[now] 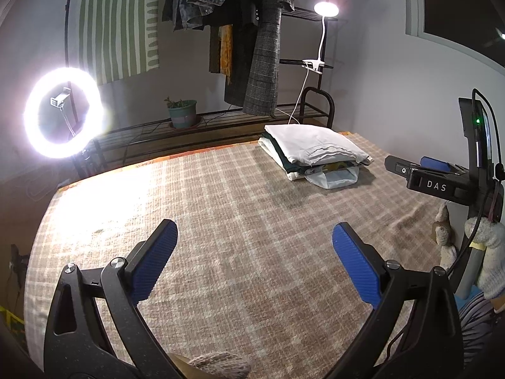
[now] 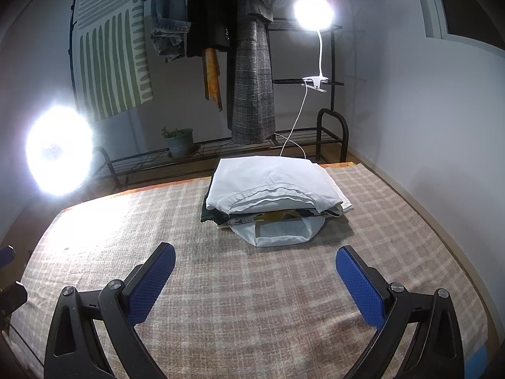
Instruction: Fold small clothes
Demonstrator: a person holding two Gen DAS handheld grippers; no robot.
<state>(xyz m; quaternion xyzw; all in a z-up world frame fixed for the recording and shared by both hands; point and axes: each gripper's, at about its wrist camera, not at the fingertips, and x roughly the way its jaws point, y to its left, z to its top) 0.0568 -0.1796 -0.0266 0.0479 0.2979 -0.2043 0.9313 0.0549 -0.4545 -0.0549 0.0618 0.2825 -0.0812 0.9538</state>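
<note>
A stack of folded clothes (image 1: 315,150) with a white garment on top lies at the far right of the checked beige table cover (image 1: 221,208); it also shows in the right wrist view (image 2: 274,186), straight ahead of the gripper. My left gripper (image 1: 254,232) is open and empty above the bare cover, well short of the stack. My right gripper (image 2: 255,254) is open and empty, just in front of the stack. The right gripper's body (image 1: 442,180) shows at the right edge of the left wrist view.
A bright ring light (image 1: 63,112) stands left of the table. A black clothes rack (image 1: 221,120) with hanging coats, a potted plant (image 1: 182,113) and a clip lamp (image 1: 325,9) stands behind it. A grey wall (image 2: 426,110) runs along the right.
</note>
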